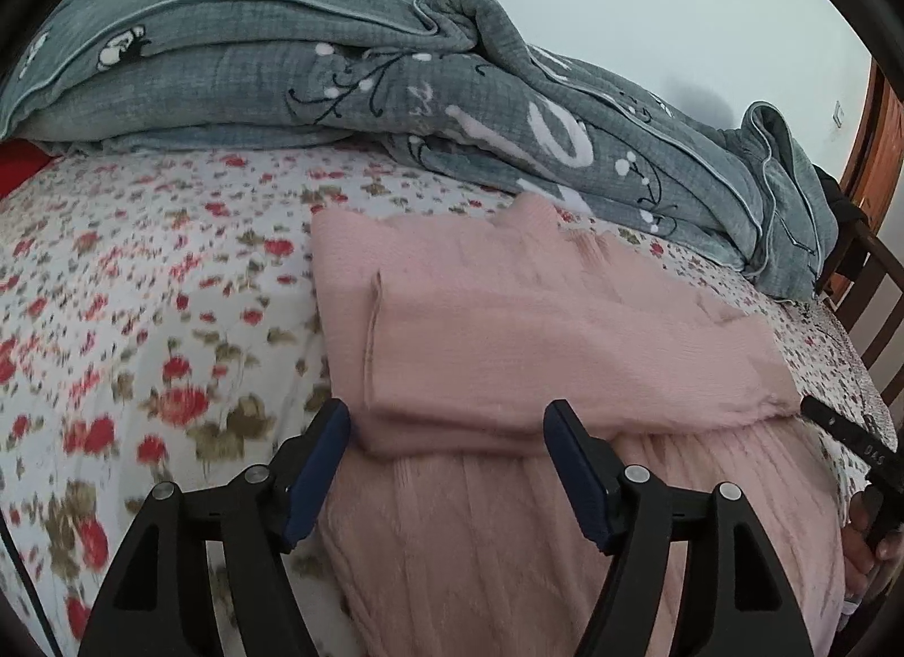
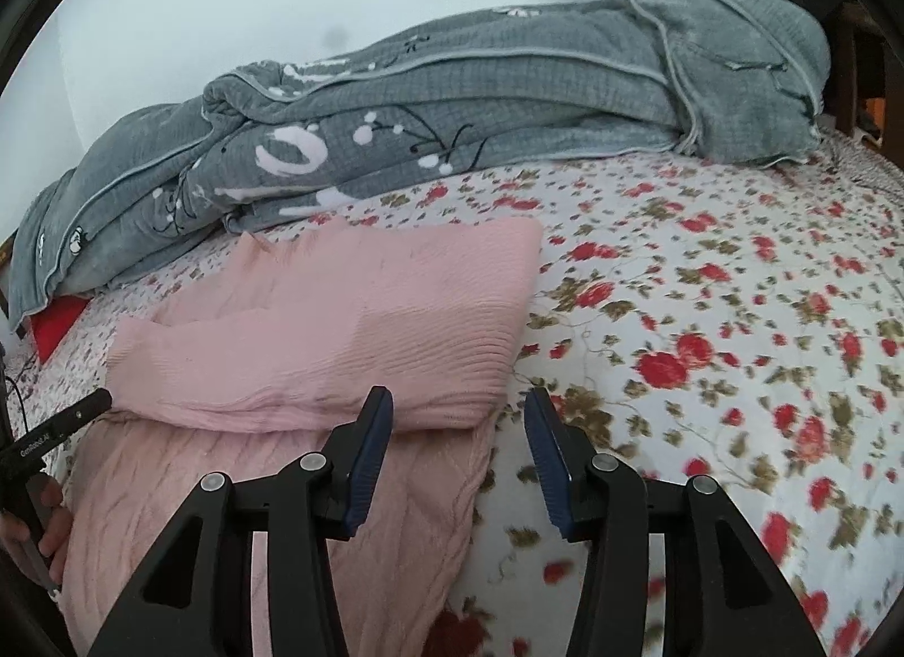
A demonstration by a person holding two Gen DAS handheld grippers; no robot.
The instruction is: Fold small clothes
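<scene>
Flowery bedsheet [image 1: 141, 290] covers the big bed, and a plain pale wall stands behind it. Along the far side lies a bunched grey blanket [image 1: 350, 69] with white shapes on it. Near the front lies the pink sweater [image 1: 508, 329], the thing to fold. Its top part is already laid over the lower part, so a thick folded edge runs across the middle, and the ribbed lower part hangs toward the person. The left gripper [image 1: 446, 465] is over the left end of that folded edge, with its blue pads apart and soft pink cloth between them, but the pads do not seem to press on it. The right gripper [image 2: 460, 451] is at the right end of the edge, also loose and holding nothing, with one pad over the sweater and the other over the sheet. To do this step well, I think both grippers should pinch the two corners at the same height, lift together, and keep the edge straight so the fold does not go crooked. A slow lay-down should keep the fuzzy cloth from bunching up.
</scene>
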